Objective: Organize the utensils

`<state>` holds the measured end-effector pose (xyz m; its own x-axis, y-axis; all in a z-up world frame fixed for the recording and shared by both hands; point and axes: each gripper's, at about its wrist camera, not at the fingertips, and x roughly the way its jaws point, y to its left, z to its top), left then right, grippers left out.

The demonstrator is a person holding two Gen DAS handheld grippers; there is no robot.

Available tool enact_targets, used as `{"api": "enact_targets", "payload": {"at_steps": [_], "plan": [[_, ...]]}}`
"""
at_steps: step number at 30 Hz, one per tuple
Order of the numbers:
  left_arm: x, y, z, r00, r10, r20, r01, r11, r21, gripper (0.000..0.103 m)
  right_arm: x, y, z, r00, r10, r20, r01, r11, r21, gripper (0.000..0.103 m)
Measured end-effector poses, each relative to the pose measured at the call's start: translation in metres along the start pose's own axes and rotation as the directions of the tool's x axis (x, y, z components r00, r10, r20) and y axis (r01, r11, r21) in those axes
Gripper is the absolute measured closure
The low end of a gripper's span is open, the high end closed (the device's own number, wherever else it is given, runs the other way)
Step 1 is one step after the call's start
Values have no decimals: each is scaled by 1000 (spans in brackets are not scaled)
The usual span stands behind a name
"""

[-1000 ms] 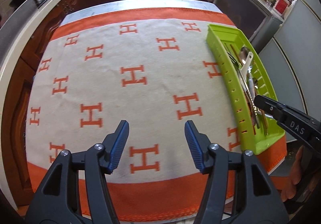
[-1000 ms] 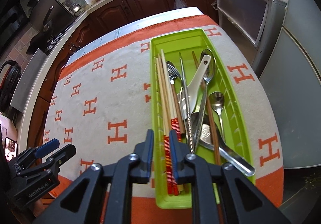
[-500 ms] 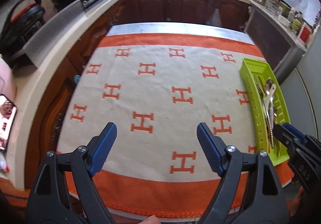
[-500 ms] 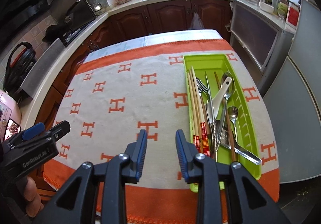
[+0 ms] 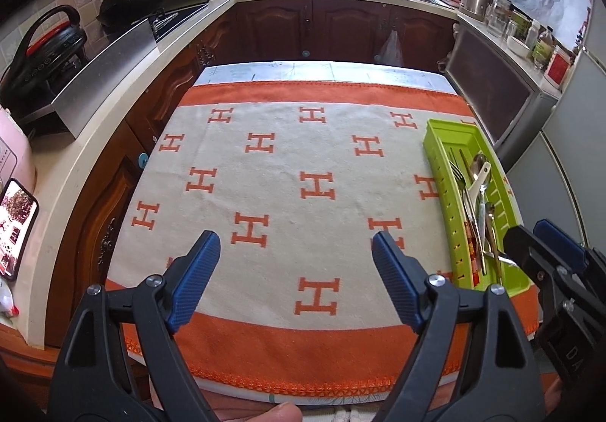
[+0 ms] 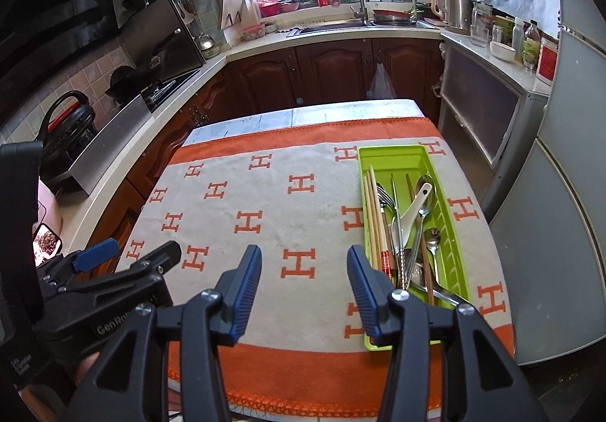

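Both grippers are hanging clear above the surface [image 5: 288, 172] and nothing is in either one. The left gripper [image 5: 295, 259] is showing its fingers spread wide over bare orange-lettered cloth [image 6: 265, 232], and the right gripper [image 6: 305, 284] has just been opening its fingers, with only cloth showing between them. The utensils are all lying in the green tray [image 6: 460, 270] at the right edge of the cloth: wooden chopsticks [image 6: 373, 217] along the left wall, a fork [image 6: 384, 200], a white ceramic spoon [image 6: 411, 212] crossing the metal spoons [image 6: 426, 202], handles pointing toward the near end. No utensil is showing loose on the cloth in either view, so this is looking like the last step, the pull-away. Doing it well means keeping both pairs of fingers apart and lifting straight away, with the right one staying off the tray's near corner, which is sitting just beside its right finger [image 6: 365, 299], so nothing is being nudged out of line.
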<state>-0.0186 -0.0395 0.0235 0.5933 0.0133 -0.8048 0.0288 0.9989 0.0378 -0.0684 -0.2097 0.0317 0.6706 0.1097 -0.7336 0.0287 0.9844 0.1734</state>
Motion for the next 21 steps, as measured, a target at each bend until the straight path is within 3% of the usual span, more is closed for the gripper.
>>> {"api": "enact_targets", "payload": {"at_steps": [21], "plan": [[-14, -13, -8, 999, -10, 38, 9, 1000, 25, 22, -6, -2, -8, 1000, 19, 23, -19, 1000, -5, 56]]}}
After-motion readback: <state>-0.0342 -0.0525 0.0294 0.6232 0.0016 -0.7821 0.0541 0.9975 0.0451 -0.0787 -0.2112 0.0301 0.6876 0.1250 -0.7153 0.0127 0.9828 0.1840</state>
